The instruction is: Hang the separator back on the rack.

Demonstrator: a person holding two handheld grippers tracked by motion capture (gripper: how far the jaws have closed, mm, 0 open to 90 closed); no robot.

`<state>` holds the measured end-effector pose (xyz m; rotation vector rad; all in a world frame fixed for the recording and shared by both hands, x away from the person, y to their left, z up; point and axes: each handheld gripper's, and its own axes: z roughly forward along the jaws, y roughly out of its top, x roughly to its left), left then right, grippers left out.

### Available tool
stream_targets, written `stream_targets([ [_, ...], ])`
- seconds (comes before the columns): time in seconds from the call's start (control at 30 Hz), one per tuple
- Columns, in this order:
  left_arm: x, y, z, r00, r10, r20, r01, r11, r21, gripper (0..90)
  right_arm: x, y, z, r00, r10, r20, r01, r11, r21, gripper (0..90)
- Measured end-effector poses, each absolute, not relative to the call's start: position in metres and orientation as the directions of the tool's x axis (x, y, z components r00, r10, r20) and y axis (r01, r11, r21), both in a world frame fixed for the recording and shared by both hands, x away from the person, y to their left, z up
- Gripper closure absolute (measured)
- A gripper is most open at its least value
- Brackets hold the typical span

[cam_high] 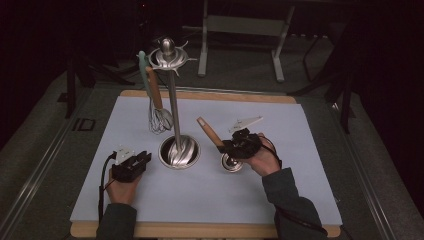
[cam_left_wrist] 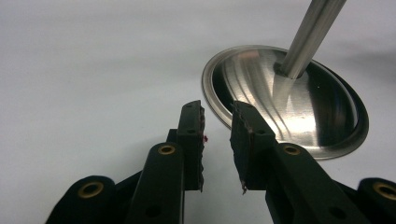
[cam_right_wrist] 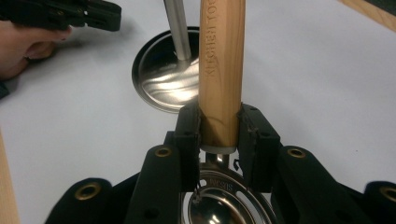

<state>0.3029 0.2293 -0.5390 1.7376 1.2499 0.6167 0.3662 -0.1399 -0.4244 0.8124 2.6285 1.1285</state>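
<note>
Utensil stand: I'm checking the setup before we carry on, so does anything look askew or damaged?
Nothing stands out. The utensil stand is upright, a whisk hangs from it, and the right hand-held gripper squarely holds a ladle.

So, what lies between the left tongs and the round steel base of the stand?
Nothing: in the left gripper view, only bare white mat separates the left tongs from the base.

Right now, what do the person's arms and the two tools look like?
Both tools are black, left tool and right tool, each with two ridged jaw pads on arms with brass-coloured rivets. A pale three-cornered plate tops each, and a black cable trails back. Both sleeves are dark grey-green.
</note>
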Motion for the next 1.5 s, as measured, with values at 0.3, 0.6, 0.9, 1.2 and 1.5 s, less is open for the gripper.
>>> stream_targets([
  [0.3,0.303,0.229,-0.539,0.368,0.925,-0.098,0.487,-0.102,0.867,73.8,0.363,-0.14,-0.417,-0.838,0.543,0.052,0.402,0.551,0.731,71.1],
  [0.6,0.303,0.229,-0.539,0.368,0.925,-0.097,0.487,-0.103,0.868,73.8,0.36,-0.137,-0.409,-0.844,0.534,0.049,0.385,0.54,0.748,71.2],
  [0.9,0.303,0.229,-0.539,0.368,0.925,-0.096,0.486,-0.103,0.868,73.8,0.355,-0.137,-0.401,-0.855,0.516,0.044,0.36,0.531,0.768,71.1],
  [1.2,0.303,0.229,-0.539,0.368,0.925,-0.098,0.488,-0.102,0.867,73.8,0.353,-0.136,-0.39,-0.863,0.504,0.032,0.328,0.51,0.795,71.2],
  [1.5,0.303,0.229,-0.539,0.368,0.925,-0.097,0.487,-0.103,0.867,73.7,0.35,-0.132,-0.383,-0.881,0.473,0.023,0.29,0.5,0.816,71.1],
])
